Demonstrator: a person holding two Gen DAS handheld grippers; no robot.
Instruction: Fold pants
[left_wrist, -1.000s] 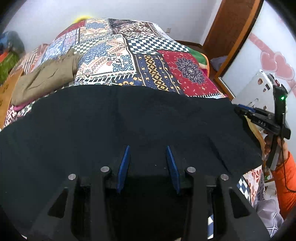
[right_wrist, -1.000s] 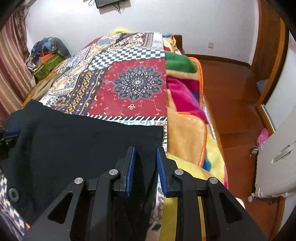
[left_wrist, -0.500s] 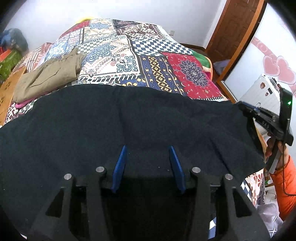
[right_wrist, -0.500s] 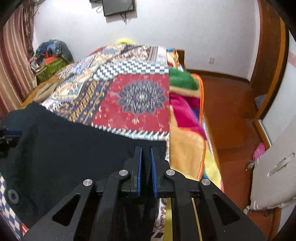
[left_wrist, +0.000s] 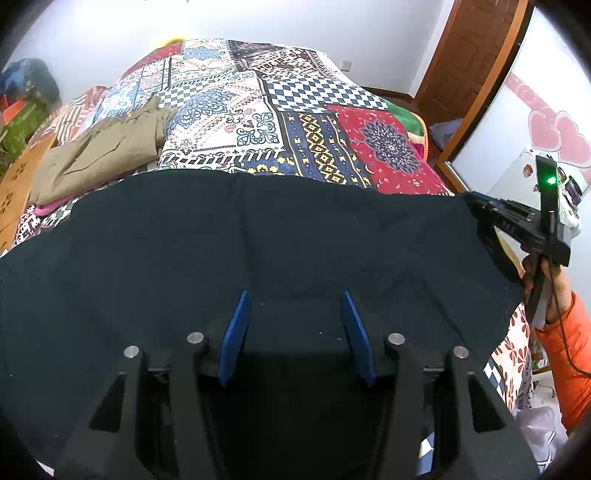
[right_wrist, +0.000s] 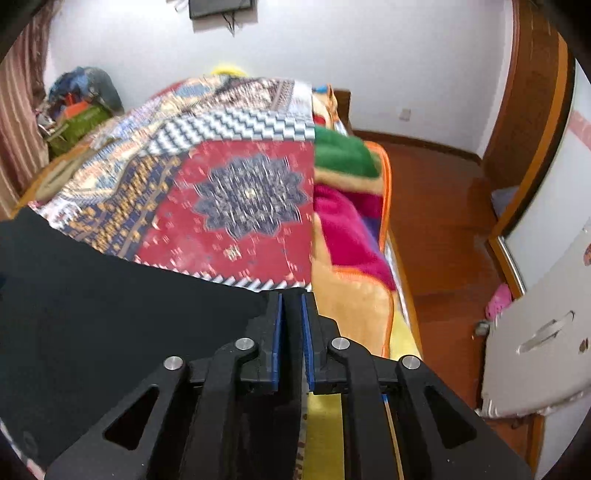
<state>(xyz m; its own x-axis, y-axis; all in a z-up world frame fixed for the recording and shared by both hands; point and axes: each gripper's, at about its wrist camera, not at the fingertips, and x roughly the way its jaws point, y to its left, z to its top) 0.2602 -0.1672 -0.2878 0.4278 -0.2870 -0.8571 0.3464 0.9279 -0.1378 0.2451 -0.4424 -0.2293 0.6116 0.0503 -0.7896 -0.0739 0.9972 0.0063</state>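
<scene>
While your right gripper (right_wrist: 291, 332) pinched the pants (left_wrist: 258, 240) corner, your left gripper (left_wrist: 295, 325) stayed wide open; it needed its own corner.

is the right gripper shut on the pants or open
Shut on the black pants: the right gripper has its blue pads nearly together over the corner.

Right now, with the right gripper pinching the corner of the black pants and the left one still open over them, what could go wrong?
1. The right gripper grips only the very corner of the black pants; a pull could slip the fabric free.
2. The left gripper is open and holds nothing, so a lift would likely raise one side alone and skew the fold.
3. That corner lies at the edge of the bed; dropped cloth may slide off.
</scene>
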